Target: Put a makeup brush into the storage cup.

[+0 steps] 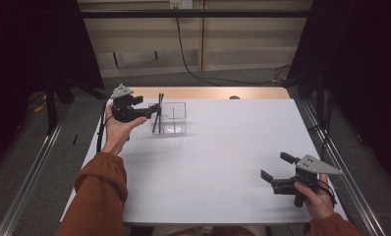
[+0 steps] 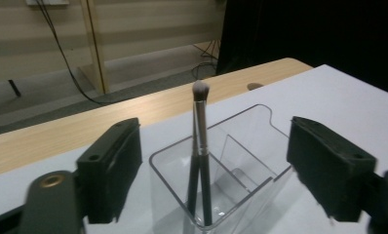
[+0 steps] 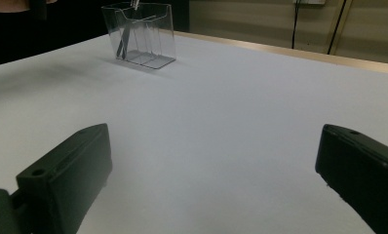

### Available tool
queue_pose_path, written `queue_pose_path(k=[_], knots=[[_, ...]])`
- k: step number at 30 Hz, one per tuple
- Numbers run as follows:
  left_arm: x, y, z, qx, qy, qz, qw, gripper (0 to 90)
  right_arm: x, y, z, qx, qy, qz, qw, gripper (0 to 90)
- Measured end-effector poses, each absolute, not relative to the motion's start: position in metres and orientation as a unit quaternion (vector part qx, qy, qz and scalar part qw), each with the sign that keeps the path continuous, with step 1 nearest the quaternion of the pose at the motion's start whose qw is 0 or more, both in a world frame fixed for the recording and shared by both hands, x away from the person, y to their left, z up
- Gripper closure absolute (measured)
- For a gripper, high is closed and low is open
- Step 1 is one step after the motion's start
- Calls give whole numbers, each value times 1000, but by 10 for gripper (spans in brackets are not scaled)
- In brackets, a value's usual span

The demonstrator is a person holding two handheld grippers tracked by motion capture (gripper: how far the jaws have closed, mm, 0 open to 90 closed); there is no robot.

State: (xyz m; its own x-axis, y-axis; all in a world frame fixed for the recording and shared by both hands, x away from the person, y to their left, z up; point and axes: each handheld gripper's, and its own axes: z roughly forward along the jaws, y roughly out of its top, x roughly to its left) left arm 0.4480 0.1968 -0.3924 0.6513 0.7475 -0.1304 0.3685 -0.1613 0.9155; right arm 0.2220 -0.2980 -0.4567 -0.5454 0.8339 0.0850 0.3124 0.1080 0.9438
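White table, grey floor, beige wall, black curtains

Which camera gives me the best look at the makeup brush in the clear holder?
The left gripper view: the makeup brush stands close up between the open jaws, pale tip up, in the clear holder. The high view shows thin dark sticks at the holder's left end; the right gripper view shows it far off and faint.

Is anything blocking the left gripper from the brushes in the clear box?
Nothing visible does. The left gripper is open right in front of the brushes, which stand upright in the clear box at its near corner.
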Motion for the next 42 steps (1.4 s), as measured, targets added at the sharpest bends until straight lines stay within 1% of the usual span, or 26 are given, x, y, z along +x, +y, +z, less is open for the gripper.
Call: queue_pose_path(k=[4, 8, 9, 10, 16, 20, 22, 25, 26, 34, 36, 42], knots=[[445, 196, -392, 741, 375, 173, 529, 68, 221, -298, -456, 407, 703, 530, 246, 0], [439, 196, -391, 745, 363, 171, 533, 41, 222, -298, -456, 407, 702, 530, 246, 0], [437, 197, -390, 748, 358, 168, 534, 39, 221, -298, -456, 406, 703, 529, 246, 0], [435, 196, -390, 749, 352, 165, 537, 62, 221, -297, -456, 405, 705, 528, 246, 0], [423, 195, -386, 749, 333, 172, 546, 46, 221, -297, -456, 402, 705, 529, 247, 0], [414, 197, -385, 746, 339, 176, 545, 39, 220, -295, -455, 400, 708, 527, 248, 0], [409, 199, -386, 748, 339, 172, 543, 50, 220, -294, -454, 400, 707, 527, 249, 0], [399, 201, -387, 752, 340, 181, 535, 63, 220, -294, -454, 399, 709, 526, 248, 0], [395, 202, -386, 750, 337, 189, 537, 62, 220, -294, -454, 397, 710, 526, 248, 0], [374, 211, -377, 741, 329, 200, 550, 46, 219, -294, -454, 399, 708, 527, 249, 0], [369, 213, -379, 733, 334, 200, 558, 49, 219, -293, -453, 399, 707, 528, 249, 0], [355, 220, -390, 730, 350, 198, 552, 49, 218, -293, -453, 398, 708, 527, 250, 0]])
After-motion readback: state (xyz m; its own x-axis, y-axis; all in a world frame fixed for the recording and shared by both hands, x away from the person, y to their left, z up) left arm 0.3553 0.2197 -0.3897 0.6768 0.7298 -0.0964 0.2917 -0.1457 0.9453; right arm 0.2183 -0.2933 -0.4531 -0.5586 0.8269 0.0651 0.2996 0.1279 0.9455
